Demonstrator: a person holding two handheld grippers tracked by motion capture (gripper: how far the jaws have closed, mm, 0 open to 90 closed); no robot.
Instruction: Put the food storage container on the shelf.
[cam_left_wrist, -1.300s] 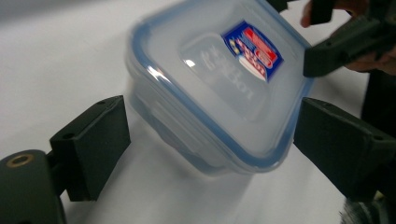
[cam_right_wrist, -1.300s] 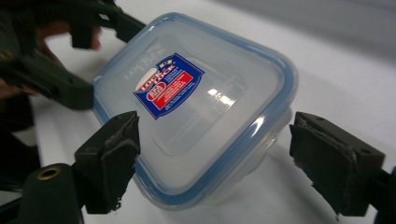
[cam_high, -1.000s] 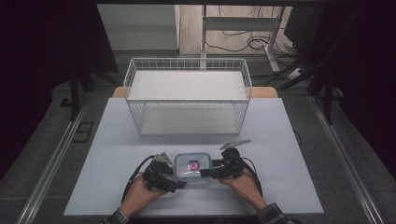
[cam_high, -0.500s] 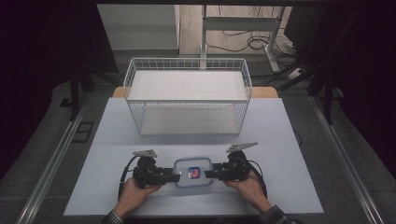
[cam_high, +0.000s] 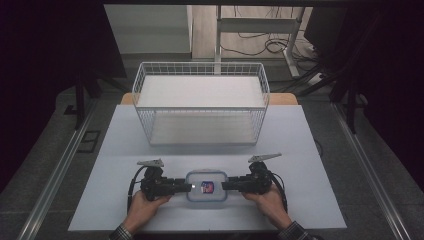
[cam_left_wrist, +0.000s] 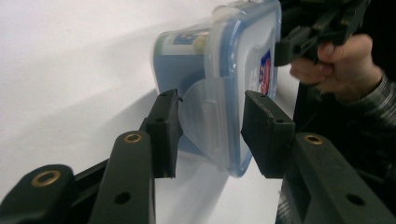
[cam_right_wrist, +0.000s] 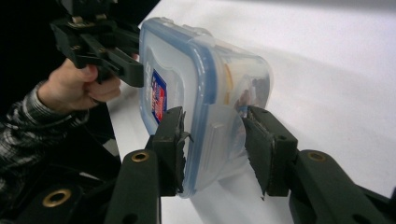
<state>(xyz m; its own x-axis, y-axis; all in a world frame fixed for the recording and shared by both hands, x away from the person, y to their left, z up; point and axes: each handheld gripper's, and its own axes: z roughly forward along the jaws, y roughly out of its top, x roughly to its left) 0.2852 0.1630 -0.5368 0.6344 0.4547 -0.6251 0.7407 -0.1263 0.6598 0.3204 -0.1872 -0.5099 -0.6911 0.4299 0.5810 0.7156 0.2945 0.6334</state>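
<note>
**Two grippers close in on a lidded container**

The lidded plastic container (cam_high: 206, 186) lies on the white table (cam_high: 300, 150), in front of the wire basket (cam_high: 201, 102) and well apart from it. The left gripper (cam_high: 187, 186) and right gripper (cam_high: 225, 186) meet it from opposite ends. Each one's jaws have just been closing around a lid latch; whether they already clench it cannot be told.

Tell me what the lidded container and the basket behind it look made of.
Container: likely clear plastic, glossy, since contents show through its wall; blue-rimmed translucent lid with flexible latch flaps. Basket: seemingly white-coated metal wire, an open grid with a see-through mesh.
</note>
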